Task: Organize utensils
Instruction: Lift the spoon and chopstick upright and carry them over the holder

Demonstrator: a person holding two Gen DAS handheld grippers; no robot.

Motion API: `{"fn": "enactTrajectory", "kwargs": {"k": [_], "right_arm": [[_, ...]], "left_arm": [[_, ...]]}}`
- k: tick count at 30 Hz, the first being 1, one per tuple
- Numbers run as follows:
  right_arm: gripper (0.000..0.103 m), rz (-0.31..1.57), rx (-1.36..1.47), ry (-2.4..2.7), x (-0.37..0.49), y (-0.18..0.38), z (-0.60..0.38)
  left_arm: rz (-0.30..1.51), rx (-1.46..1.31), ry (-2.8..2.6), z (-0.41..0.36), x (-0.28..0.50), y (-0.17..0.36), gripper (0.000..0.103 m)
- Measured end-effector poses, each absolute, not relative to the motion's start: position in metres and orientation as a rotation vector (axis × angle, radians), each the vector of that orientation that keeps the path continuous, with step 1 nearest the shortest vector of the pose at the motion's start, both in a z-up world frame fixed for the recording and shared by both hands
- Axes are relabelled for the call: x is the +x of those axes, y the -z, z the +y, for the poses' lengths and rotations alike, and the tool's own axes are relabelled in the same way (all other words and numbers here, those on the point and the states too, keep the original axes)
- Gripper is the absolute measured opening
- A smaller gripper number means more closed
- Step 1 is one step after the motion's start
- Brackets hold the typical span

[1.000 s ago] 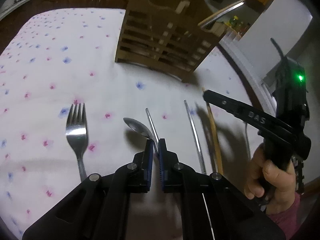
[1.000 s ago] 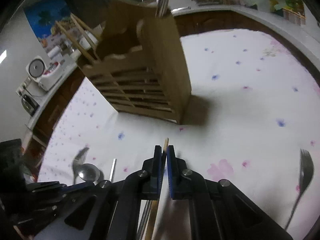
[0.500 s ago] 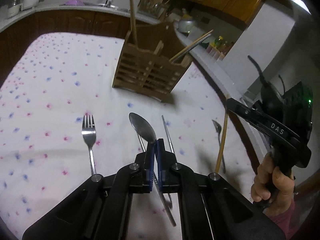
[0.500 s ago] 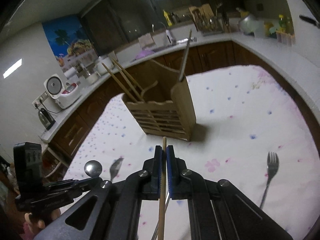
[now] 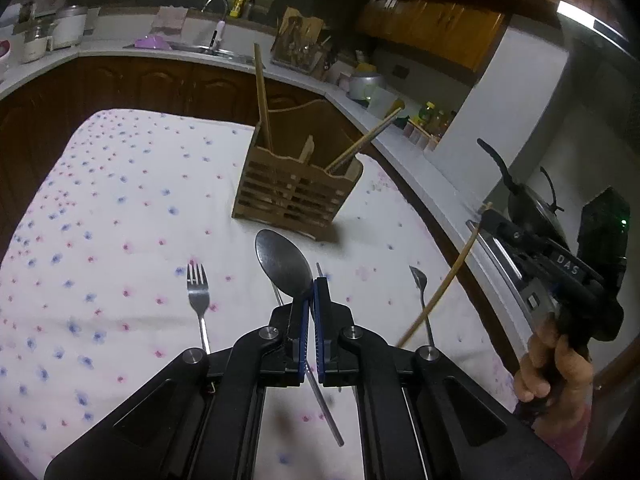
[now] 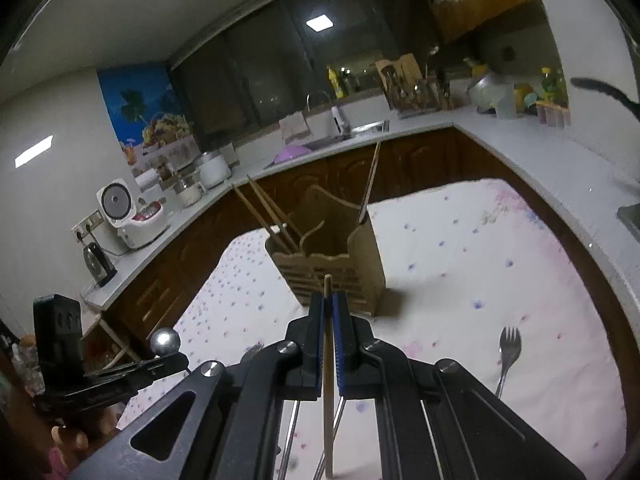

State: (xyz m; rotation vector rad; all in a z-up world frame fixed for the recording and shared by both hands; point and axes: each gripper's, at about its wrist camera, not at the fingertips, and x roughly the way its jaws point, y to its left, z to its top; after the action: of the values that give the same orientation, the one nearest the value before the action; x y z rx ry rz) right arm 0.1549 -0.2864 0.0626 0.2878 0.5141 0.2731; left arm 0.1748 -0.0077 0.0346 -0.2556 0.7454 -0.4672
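We see a counter [image 5: 120, 200] under a flower-dotted cloth, with a slatted wooden utensil holder [image 5: 296, 196] standing on it as our landmark; chopsticks [image 5: 262, 92] lean out of its compartments. Nearer to us than the holder, the left hand-held gripper [image 5: 311, 292] is clamped shut on a steel spoon [image 5: 284, 262], raised off the cloth, bowl towards the holder. The right hand-held gripper [image 6: 329, 300] is closed on a wooden chopstick [image 6: 328, 380], its tip pointing at the holder. Two forks lie on the cloth, one [image 5: 198, 300] left of the spoon and another [image 5: 420, 284] right of it.
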Motion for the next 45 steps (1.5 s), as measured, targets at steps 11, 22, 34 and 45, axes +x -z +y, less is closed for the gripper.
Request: {"fn": "enactTrajectory", "kwargs": {"k": [11, 22, 34, 45], "right_arm": [[0.004, 0.441, 0.280, -0.243, 0.150, -0.079, -0.289], [0.004, 0.411, 0.284, -0.239, 0.153, -0.085, -0.291], [0.004, 0.354, 0.288, -0.237, 0.171, -0.107, -0.294], [0.004, 0.276, 0.310, -0.234, 0.200, -0.133, -0.297]], "left_arm": [[0.684, -0.244, 0.438, -0.004, 0.174, -0.050, 0.002], [0.651, -0.233, 0.435, -0.005, 0.181, -0.061, 0.002], [0.597, -0.233, 0.411, -0.001, 0.205, -0.080, 0.002], [0.509, -0.227, 0.379, 0.004, 0.241, -0.112, 0.002]]}}
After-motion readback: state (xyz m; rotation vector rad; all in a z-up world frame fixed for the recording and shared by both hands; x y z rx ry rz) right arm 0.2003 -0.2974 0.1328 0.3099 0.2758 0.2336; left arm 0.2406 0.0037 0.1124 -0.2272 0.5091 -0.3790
